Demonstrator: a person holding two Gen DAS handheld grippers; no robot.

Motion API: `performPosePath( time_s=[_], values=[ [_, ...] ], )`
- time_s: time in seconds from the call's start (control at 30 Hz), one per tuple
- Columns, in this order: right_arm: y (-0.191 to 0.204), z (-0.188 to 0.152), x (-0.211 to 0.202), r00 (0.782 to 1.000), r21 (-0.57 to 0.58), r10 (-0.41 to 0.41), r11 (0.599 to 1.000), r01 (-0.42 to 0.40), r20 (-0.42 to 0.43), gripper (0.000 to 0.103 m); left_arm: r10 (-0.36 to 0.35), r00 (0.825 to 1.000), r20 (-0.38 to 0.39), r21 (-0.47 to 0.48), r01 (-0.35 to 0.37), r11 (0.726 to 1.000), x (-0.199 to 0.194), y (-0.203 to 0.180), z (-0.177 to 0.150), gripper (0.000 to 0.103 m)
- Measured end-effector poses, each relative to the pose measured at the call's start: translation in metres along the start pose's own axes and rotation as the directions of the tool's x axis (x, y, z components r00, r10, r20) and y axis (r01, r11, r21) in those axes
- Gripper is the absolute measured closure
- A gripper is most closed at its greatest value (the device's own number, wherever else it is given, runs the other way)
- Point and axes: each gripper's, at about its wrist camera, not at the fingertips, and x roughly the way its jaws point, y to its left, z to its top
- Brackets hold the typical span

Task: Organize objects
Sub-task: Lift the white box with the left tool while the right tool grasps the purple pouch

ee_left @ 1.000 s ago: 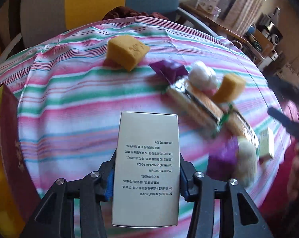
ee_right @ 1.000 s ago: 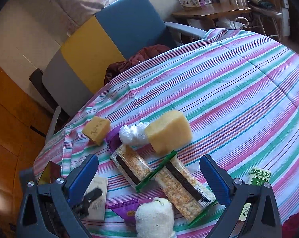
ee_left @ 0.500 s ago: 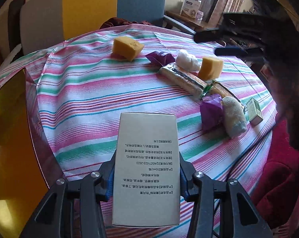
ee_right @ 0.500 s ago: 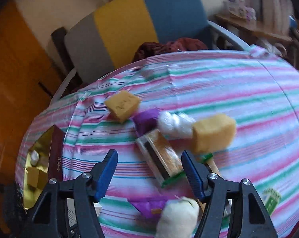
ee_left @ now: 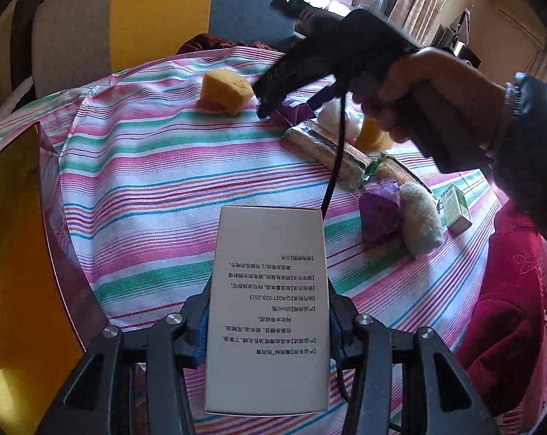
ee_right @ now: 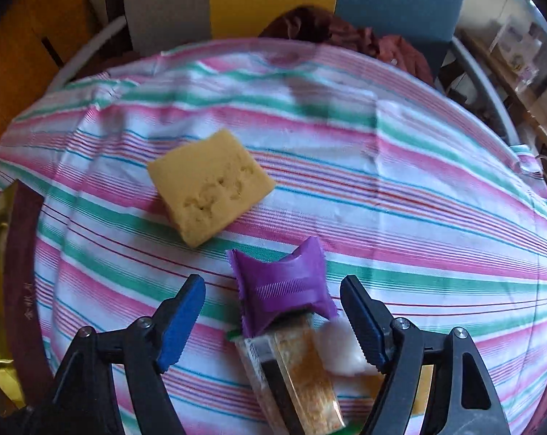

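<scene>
My left gripper [ee_left: 268, 313] is shut on a white carton [ee_left: 269, 290] with printed text, held above the striped tablecloth [ee_left: 157, 188]. My right gripper [ee_right: 273, 286] points down over a purple packet [ee_right: 284, 286]. The packet lies between its blue pads [ee_right: 181, 320], which stand open and do not touch it. In the left wrist view a hand holds the right gripper [ee_left: 273, 103] low over that purple packet [ee_left: 298, 112]. A yellow sponge [ee_right: 210, 192] lies just beyond it.
A cracker pack [ee_right: 295, 373] and a white bundle [ee_right: 340, 348] lie under the right gripper. A second yellow sponge [ee_left: 371, 134], another purple packet [ee_left: 378, 206], a rolled cloth [ee_left: 420, 217] and a green carton [ee_left: 456, 208] lie further right. A gold-lined box [ee_left: 16, 235] stands at the left edge.
The right gripper swung left and down over the purple packet, and its jaws narrowed from wide open. The left gripper drew back with the carton, then held still.
</scene>
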Motion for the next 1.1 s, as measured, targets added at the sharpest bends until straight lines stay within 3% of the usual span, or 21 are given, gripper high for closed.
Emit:
performPosePath(
  time_s=[0.03, 0.27, 0.5, 0.77, 0.97, 1.1],
  values=[
    [0.002, 0.0, 0.006, 1.0, -0.012, -0.016, 1.0, 0.016, -0.02, 0.06, -0.001, 1.0, 0.001, 0.0, 0.001, 1.0, 0.0, 0.0, 0.0, 0.054],
    [0.011, -0.016, -0.014, 0.998, -0.048, 0.019, 0.999, -0.016, 0.062, 0.061, 0.007, 1.0, 0.018, 0.004, -0.007, 1.0, 0.001, 0.0, -0.002, 0.054],
    [0.031, -0.049, -0.054, 0.978, -0.062, 0.135, 0.99, -0.127, 0.158, 0.061, 0.002, 0.999, 0.032, 0.014, -0.003, 1.0, -0.013, -0.004, -0.007, 0.054],
    [0.06, -0.099, -0.06, 0.959, -0.045, 0.225, 0.974, -0.221, 0.171, 0.061, 0.005, 0.998, 0.065, 0.049, -0.008, 0.999, -0.046, -0.006, -0.025, 0.054],
    [0.07, -0.131, -0.037, 0.953, -0.036, 0.258, 0.966, -0.255, 0.161, 0.061, 0.024, 0.995, 0.101, -0.002, -0.024, 1.0, -0.079, 0.013, -0.038, 0.054],
    [0.078, -0.133, -0.041, 0.951, -0.077, 0.249, 0.968, -0.239, 0.181, 0.061, 0.048, 0.989, 0.142, -0.1, -0.034, 0.994, -0.114, 0.041, -0.047, 0.054]
  ],
)
